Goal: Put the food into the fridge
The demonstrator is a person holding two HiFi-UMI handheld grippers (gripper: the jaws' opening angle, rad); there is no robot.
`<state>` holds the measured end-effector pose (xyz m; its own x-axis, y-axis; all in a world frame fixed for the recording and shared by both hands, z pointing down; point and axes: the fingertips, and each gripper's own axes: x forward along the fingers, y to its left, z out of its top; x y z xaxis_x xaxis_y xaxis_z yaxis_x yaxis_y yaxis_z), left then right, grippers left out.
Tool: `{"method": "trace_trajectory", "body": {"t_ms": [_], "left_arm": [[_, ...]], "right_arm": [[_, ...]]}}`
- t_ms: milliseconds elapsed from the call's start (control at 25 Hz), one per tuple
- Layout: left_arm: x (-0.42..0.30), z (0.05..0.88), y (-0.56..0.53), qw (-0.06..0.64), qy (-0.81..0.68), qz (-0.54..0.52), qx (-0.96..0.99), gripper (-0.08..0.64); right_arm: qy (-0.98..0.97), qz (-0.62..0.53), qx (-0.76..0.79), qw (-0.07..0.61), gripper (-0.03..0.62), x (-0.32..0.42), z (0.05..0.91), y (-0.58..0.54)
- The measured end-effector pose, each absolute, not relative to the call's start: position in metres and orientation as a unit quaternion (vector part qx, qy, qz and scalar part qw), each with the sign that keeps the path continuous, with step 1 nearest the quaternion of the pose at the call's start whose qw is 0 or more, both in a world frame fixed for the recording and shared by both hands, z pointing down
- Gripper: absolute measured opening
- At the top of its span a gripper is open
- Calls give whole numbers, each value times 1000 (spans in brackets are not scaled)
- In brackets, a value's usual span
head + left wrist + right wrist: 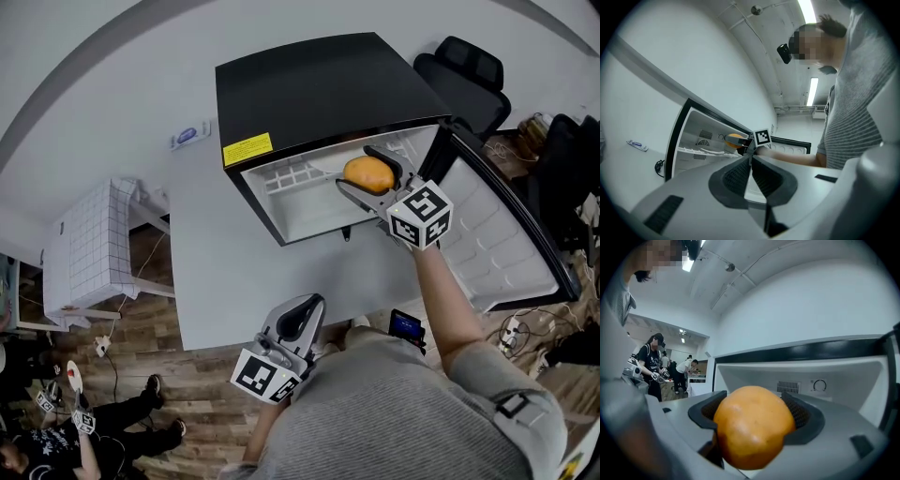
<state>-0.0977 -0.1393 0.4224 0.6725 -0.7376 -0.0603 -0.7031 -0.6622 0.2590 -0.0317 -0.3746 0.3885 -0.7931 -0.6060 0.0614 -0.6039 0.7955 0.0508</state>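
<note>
Though nearly round — orange food point(370, 175), long axis across right gripper point(354, 169)

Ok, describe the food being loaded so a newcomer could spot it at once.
Find the black fridge, door open, on the white table. At its mouth the right gripper grips a round orange. It is the only coloured thing against the white interior.

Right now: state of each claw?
Left claw: closed, nothing in it.
Right claw: closed on the orange.
</note>
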Motion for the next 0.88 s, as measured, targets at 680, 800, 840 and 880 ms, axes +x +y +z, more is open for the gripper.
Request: {"method": "trace_trajectory", "body": {"t_ms": [680, 800, 840, 880], "left_arm": [[-92, 432, -136, 115, -404, -59, 906, 12], [-89, 435, -134, 118, -403, -56, 906, 12], [-88, 435, -133, 118, -403, -56, 906, 12], [-87, 436, -132, 119, -403, -56, 906, 12]], "right_arm": [[-913, -53, 375, 149, 351, -59, 418, -469], [-908, -66, 374, 175, 351, -67, 426, -478], [-907, -69, 374, 183, 351, -69, 429, -481], [-905, -73, 374, 190, 351, -70, 432, -483]]}}
